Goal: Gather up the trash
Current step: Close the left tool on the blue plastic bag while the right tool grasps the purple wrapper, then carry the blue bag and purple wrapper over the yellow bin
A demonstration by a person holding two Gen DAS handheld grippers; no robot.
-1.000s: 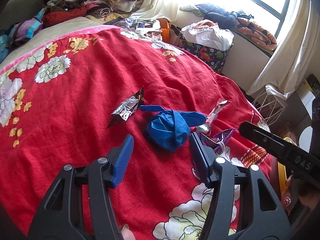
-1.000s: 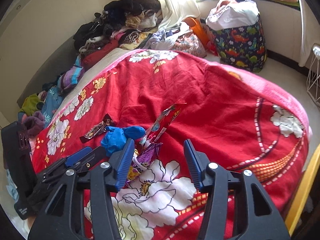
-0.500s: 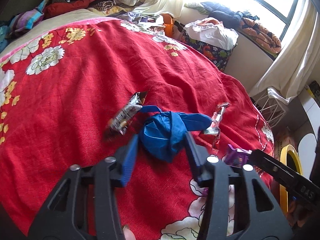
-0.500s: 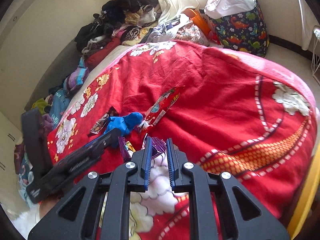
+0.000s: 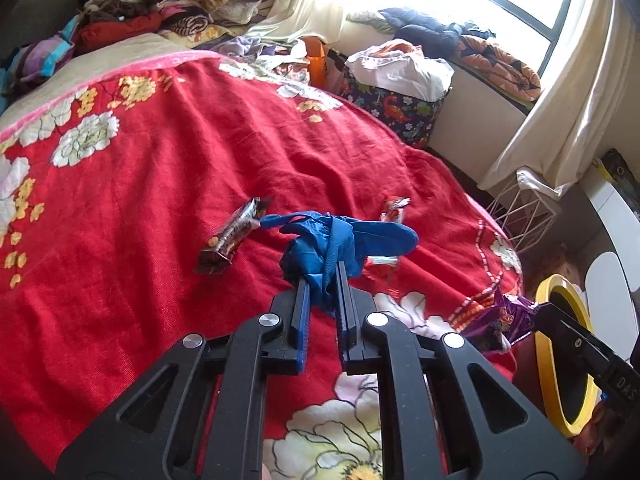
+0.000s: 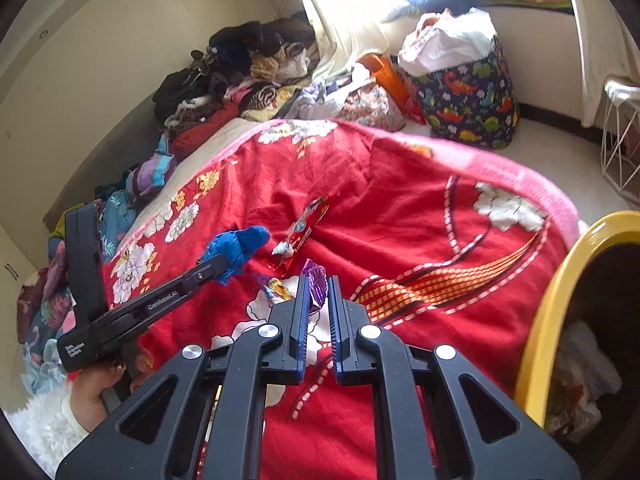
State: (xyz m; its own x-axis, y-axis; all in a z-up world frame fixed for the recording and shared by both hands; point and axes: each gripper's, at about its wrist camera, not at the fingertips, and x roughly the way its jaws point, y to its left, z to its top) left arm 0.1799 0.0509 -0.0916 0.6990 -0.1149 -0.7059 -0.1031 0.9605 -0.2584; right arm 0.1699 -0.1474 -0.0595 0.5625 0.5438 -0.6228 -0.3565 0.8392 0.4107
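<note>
Four pieces of trash show on the red flowered blanket (image 5: 168, 184): one crumpled blue plastic glove (image 5: 340, 242), one purple foil wrapper (image 6: 315, 285), one dark brown and silver snack wrapper (image 5: 232, 236), and one red and silver candy wrapper (image 6: 302, 230).

The left gripper (image 5: 322, 276) is closing, its blue-padded jaws pinching the glove's lower folds; the glove bulges past the tips toward 12 o'clock. The brown wrapper lies at 10 o'clock of the glove, just beside its loose end. The red wrapper lies at 2 o'clock of it, partly hidden behind the glove in the left wrist view.

The right gripper (image 6: 318, 286) is closing on the purple wrapper, which sticks up between its pads.

One yellow-rimmed bin (image 6: 552, 320) stands at 3 o'clock in the right wrist view, off the bed's edge. One dinosaur-print fabric basket (image 6: 468, 96) stands at 1 o'clock, and one white wire basket (image 5: 524, 216) stands near the curtain. A heap of clothes (image 5: 172, 0) fills the bed's far end.
</note>
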